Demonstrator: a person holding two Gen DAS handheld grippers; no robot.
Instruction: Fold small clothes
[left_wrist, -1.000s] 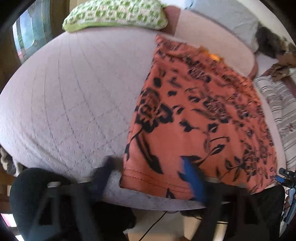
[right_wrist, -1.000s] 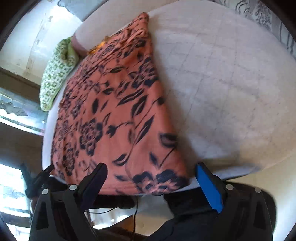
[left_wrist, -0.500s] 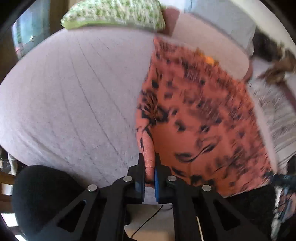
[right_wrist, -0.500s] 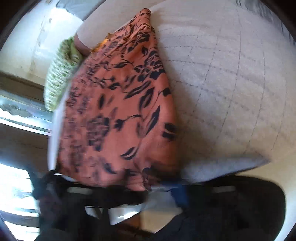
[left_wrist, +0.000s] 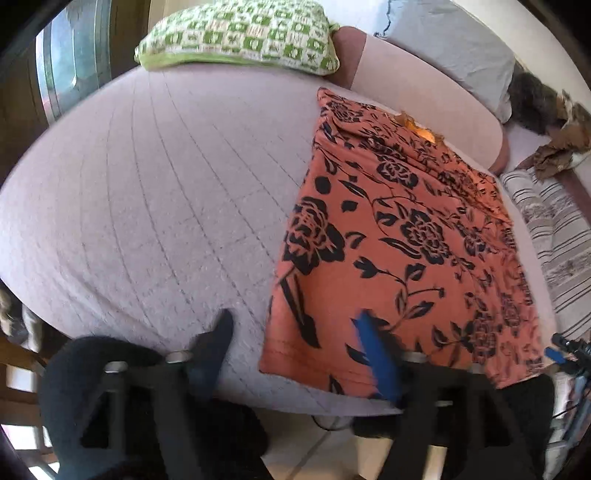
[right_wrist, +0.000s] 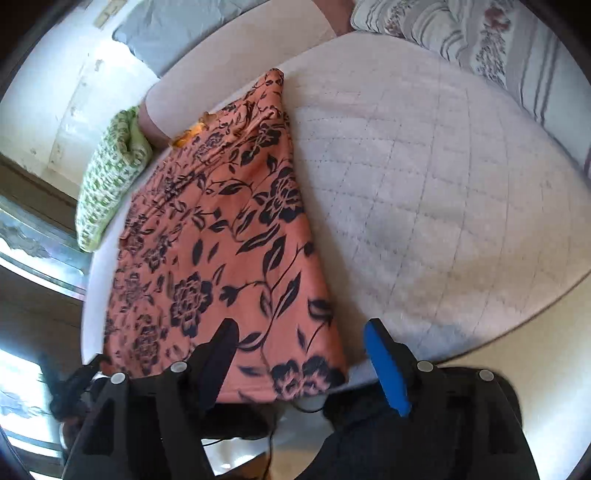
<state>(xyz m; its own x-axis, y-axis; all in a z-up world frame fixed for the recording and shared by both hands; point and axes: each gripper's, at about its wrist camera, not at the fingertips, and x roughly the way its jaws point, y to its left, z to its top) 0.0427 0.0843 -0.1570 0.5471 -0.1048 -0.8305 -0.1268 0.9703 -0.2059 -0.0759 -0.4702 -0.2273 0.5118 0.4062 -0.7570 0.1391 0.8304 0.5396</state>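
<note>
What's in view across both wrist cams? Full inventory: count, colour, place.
garment: 1, orange with black floral print, flat on the mattress, near corners at the front edge
mattress: 1, pale quilted, under everything
pillow: 1, green-and-white check, far edge
grey pillow: 1, far side
striped fabric: 1, grey-white, beside the mattress
brown crumpled cloth: 1, far corner
left claw: jaws opening, straddling the garment's near corner
right claw: jaws opening, straddling the other near corner
</note>
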